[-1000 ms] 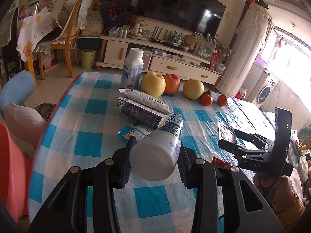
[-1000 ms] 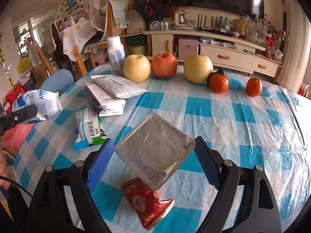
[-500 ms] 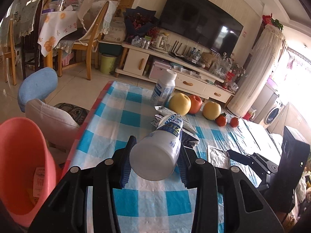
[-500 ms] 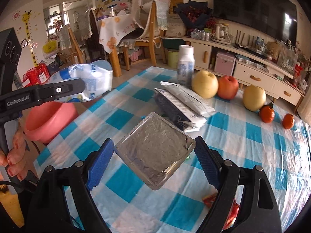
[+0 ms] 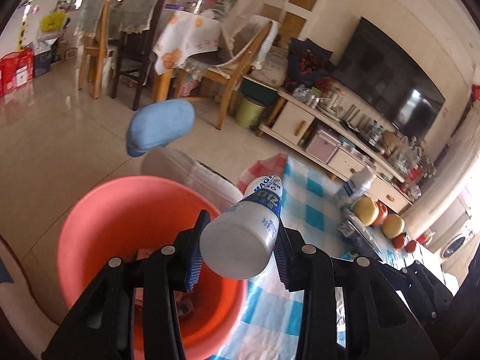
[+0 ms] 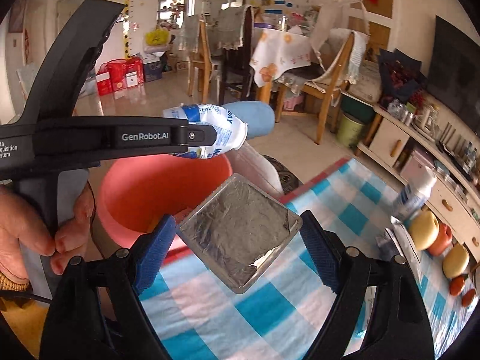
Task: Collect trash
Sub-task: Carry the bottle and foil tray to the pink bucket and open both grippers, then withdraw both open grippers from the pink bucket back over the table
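My left gripper (image 5: 237,246) is shut on a white bottle with a blue label (image 5: 243,237) and hangs over the rim of the salmon-pink bin (image 5: 120,204), which holds some scraps. From the right wrist view the same bottle (image 6: 216,132) shows in the left gripper (image 6: 207,136) above the bin (image 6: 156,189). My right gripper (image 6: 237,246) is shut on a square foil-lidded tray (image 6: 240,237), tilted corner-down, just over the edge of the blue-checked table (image 6: 330,204) beside the bin.
On the table stand an upright white bottle (image 6: 415,195), apples and oranges (image 6: 426,231) and flat wrappers (image 6: 399,243). A blue-cushioned stool (image 5: 162,126) and wooden chairs (image 5: 234,66) stand on the tiled floor beyond the bin. A hand (image 6: 36,234) grips the left gripper's handle.
Both grippers swung left from over the table toward the pink bin, keeping the bottle and the foil tray in their grip. The bin now lies under the left gripper.
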Demonstrator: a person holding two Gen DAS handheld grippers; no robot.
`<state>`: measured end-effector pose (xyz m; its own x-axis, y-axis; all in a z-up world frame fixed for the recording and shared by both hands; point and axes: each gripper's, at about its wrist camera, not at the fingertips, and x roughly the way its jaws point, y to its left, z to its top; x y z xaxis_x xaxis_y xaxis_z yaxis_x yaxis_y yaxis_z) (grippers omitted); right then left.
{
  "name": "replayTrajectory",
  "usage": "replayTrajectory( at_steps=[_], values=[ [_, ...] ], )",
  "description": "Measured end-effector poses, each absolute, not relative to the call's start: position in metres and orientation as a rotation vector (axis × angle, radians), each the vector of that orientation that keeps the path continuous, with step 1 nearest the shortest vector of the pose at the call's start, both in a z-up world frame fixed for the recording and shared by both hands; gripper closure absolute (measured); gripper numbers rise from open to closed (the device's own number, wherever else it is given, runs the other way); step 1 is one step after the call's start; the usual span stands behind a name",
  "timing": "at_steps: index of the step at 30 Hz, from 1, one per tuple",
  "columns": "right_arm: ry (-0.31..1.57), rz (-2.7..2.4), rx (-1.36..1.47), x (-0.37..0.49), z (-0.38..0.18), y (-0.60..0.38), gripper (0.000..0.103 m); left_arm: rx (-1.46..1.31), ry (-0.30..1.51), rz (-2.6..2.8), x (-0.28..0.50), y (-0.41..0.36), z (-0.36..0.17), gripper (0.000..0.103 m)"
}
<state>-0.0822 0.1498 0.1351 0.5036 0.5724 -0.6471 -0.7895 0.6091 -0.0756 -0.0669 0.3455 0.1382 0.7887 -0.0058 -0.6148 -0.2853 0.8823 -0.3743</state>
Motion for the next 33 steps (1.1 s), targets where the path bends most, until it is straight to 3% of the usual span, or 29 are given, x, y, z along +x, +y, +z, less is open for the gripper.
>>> replayTrajectory(
  at_steps=[9,10,12,13,14,26,33],
  values=[
    [0.622,0.969,-0.527,-0.081,0.109,0.238,0.018,-0.511,0.749,0.382,-0.074,0.409,0.107,0.062],
    [0.632,0.970,-0.532,-0.079,0.106,0.244,0.017,-0.508,0.765,0.396,-0.073,0.412,0.104,0.056],
    [0.680,0.967,-0.536,-0.075,0.095,0.254,0.014,-0.486,0.786,0.434,-0.072,0.415,0.103,0.030],
    [0.700,0.953,-0.532,-0.073,0.092,0.257,0.010,-0.466,0.791,0.468,-0.071,0.416,0.103,0.013],
    [0.713,0.935,-0.523,-0.072,0.090,0.258,0.010,-0.443,0.789,0.499,-0.072,0.416,0.105,0.010],
    [0.658,0.794,-0.331,-0.076,0.120,0.176,0.004,-0.407,0.725,0.505,-0.068,0.398,0.127,0.007],
    [0.683,0.693,-0.428,-0.084,0.124,0.137,0.004,-0.327,0.452,0.468,-0.086,0.361,0.157,0.005]
  ],
)
